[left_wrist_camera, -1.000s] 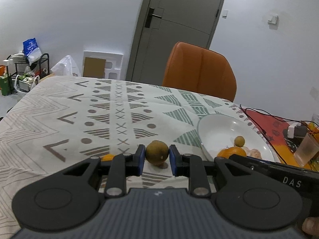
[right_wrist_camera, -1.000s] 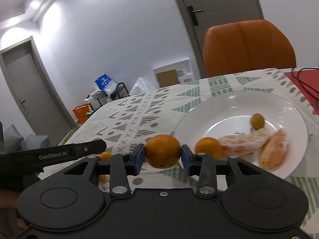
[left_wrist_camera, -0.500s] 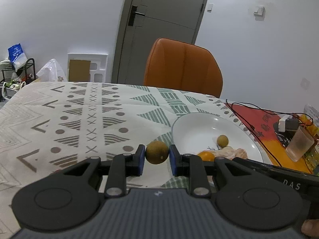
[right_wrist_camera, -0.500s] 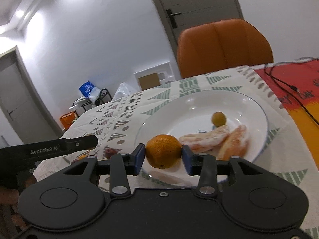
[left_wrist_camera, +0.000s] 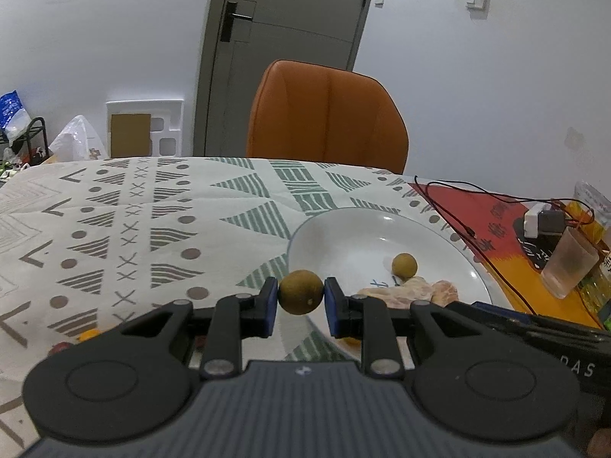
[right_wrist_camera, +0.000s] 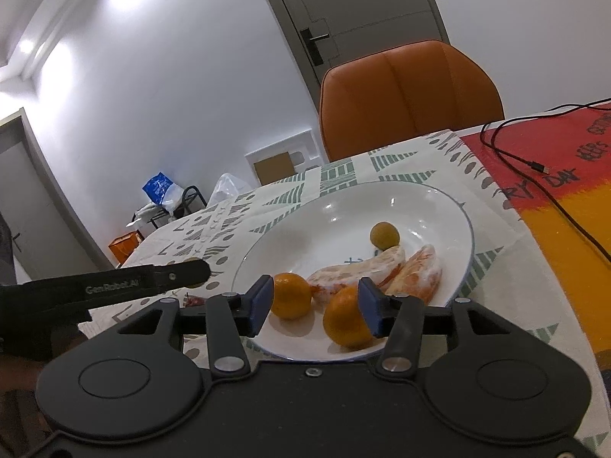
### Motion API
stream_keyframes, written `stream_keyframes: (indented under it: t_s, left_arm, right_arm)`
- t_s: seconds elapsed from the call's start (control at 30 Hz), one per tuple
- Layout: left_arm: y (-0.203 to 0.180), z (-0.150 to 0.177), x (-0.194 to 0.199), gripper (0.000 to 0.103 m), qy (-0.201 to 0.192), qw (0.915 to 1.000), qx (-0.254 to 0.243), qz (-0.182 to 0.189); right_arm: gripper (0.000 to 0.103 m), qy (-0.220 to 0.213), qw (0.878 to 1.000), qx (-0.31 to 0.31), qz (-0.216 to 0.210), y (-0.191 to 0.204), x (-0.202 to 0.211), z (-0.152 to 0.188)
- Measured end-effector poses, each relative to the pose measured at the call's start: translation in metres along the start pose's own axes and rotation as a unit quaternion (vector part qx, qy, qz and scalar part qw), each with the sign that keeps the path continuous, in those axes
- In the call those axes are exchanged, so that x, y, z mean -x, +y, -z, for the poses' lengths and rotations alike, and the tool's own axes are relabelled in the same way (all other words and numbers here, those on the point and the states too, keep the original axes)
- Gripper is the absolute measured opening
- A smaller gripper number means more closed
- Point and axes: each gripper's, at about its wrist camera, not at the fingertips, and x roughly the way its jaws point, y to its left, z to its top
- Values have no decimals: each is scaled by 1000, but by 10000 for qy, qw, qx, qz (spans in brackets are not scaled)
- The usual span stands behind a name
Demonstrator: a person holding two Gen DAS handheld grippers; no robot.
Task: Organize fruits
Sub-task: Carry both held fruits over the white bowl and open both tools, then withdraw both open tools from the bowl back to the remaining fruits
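Note:
My left gripper (left_wrist_camera: 301, 298) is shut on a small round brown-green fruit (left_wrist_camera: 301, 292), held over the near left rim of the white plate (left_wrist_camera: 343, 236). On the plate lie a second small brown fruit (left_wrist_camera: 404, 265) and peeled citrus segments (left_wrist_camera: 424, 291). In the right wrist view my right gripper (right_wrist_camera: 316, 305) hangs over the plate's (right_wrist_camera: 343, 221) near edge, its jaws opening. Two oranges rest on the plate between them: one (right_wrist_camera: 292, 295) near the left pad, the other (right_wrist_camera: 345, 320) against the right pad, neither squeezed. The left gripper's tip (right_wrist_camera: 194, 273) shows at the left.
An orange chair (left_wrist_camera: 328, 114) stands behind the patterned tablecloth (left_wrist_camera: 152, 210). Right of the plate lie a red-orange mat (right_wrist_camera: 553, 175) with a black cable (left_wrist_camera: 477, 191), a plastic cup (left_wrist_camera: 569, 263) and a small charger. Small fruits lie on the cloth at lower left (left_wrist_camera: 88, 334).
The right jaws have spread and let go of the orange, which now sits on the plate beside another. Both grippers have shifted toward the plate; the left still holds its fruit.

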Motion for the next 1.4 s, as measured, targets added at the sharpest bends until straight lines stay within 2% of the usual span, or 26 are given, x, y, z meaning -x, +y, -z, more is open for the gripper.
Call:
stream_keyframes:
  t_s: [0.27,0.5,0.57,0.83,0.9,1.03,1.2,1.4]
  left_arm:
    - [-8,-4,-9,25,24,10000,-38,47]
    - [3,-7,-4,33,-27,9998,173,-52]
    - [6,-5,-2,38,-19,9997,210,-103]
    - [23,2,14,75,-66,9982,327,-504]
    - [28,3,19,80,-123,9977,334,-569]
    - [37,4,28,84,-183,9966,382,-711]
    - [49,6,39,89,-264,9953,496,-791]
    - [58,10,50,91,-317,9941,589,-857]
  right_arm:
    - [50,-28,10000,-20,74,-7,1,-4]
    - [50,-31,9999,-63,106,-10,0,-4]
    - [50,-23,9999,-76,99,-10,0,-4]
    - [52,3,10000,-38,79,0,0,-1]
    - [54,2,10000,-21,90,2,0,-1]
    - [57,3,10000,25,90,9,-1,0]
    - [68,-47,9998,131,107,20,0,2]
    - [73,-73,9996,252,119,32,0,3]
